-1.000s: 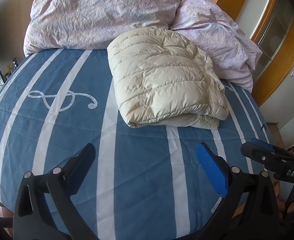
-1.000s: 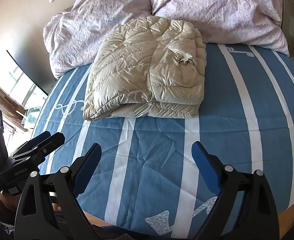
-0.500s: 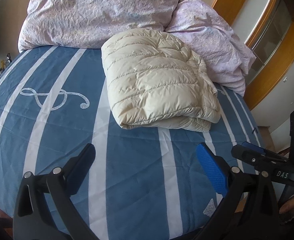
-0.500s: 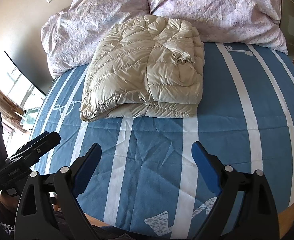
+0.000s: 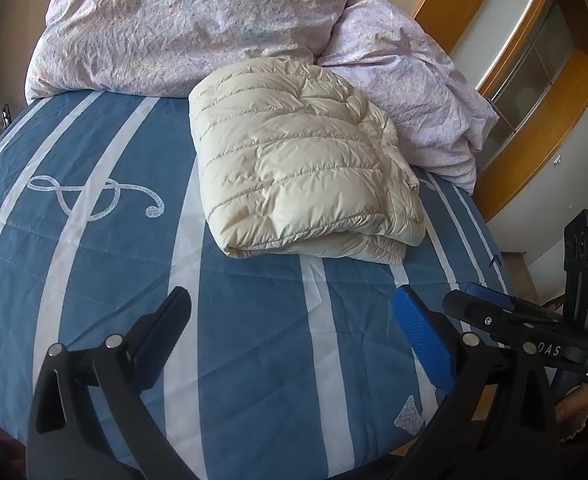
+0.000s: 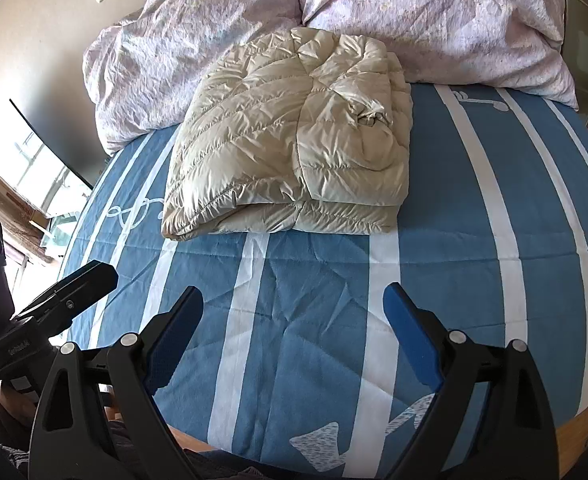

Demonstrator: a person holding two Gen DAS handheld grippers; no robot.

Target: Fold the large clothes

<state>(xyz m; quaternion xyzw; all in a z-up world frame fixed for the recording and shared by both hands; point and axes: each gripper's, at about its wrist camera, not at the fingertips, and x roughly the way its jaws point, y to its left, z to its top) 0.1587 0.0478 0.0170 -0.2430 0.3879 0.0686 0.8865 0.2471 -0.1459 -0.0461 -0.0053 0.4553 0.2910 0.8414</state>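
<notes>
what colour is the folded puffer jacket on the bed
Cream-beige, with quilted stitch lines; the folded puffer jacket shows best in the right wrist view.

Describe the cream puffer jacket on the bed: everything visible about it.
The cream puffer jacket is quilted in stitched channels, with shiny, slightly crinkled fabric that looks like nylon. It lies folded into a thick, roughly rectangular bundle, layered edges facing the cameras, one panel folded over the top. It rests on the blue striped bedsheet, its far end against the lilac pillows. Neither hand-held gripper touches it.
</notes>
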